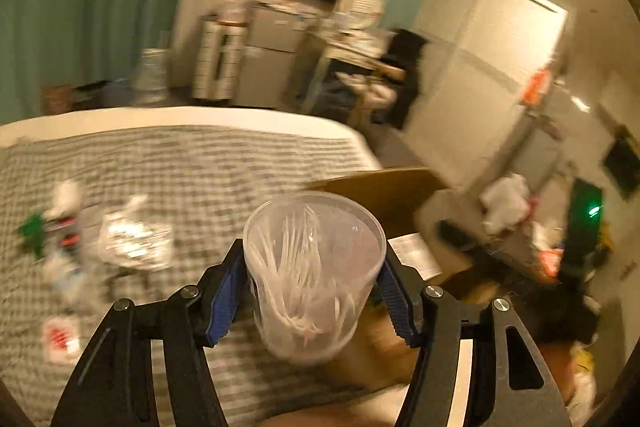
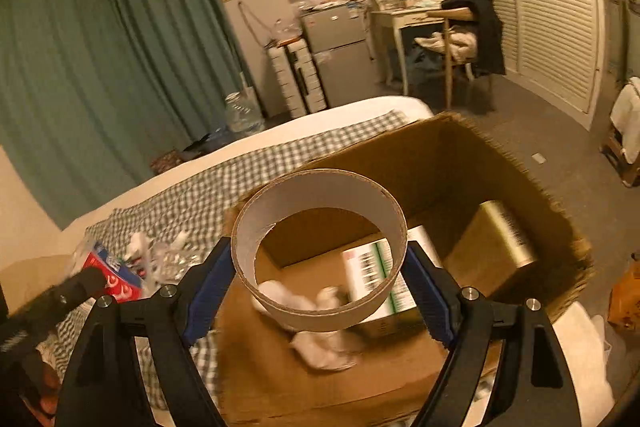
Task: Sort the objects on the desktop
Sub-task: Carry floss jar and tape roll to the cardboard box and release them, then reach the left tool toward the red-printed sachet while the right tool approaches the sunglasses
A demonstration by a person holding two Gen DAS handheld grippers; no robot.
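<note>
My left gripper (image 1: 314, 287) is shut on a clear plastic cup (image 1: 316, 267) with white swabs inside, held upright above the checked bedspread (image 1: 192, 167), close to the cardboard box (image 1: 384, 187). My right gripper (image 2: 320, 279) is shut on a wide cardboard ring (image 2: 320, 187), the empty core of a tape roll, and holds it over the open cardboard box (image 2: 500, 155). Inside the box lie a white printed carton (image 2: 396, 291), crumpled white tissue (image 2: 320, 343) and a yellowish roll (image 2: 504, 231).
Crumpled wrappers, foil and small packets (image 1: 120, 239) are scattered on the bedspread at left. A red and blue packet (image 2: 120, 279) lies beside a dark handle at the right wrist view's left edge. A fridge, desk and chair stand beyond the bed.
</note>
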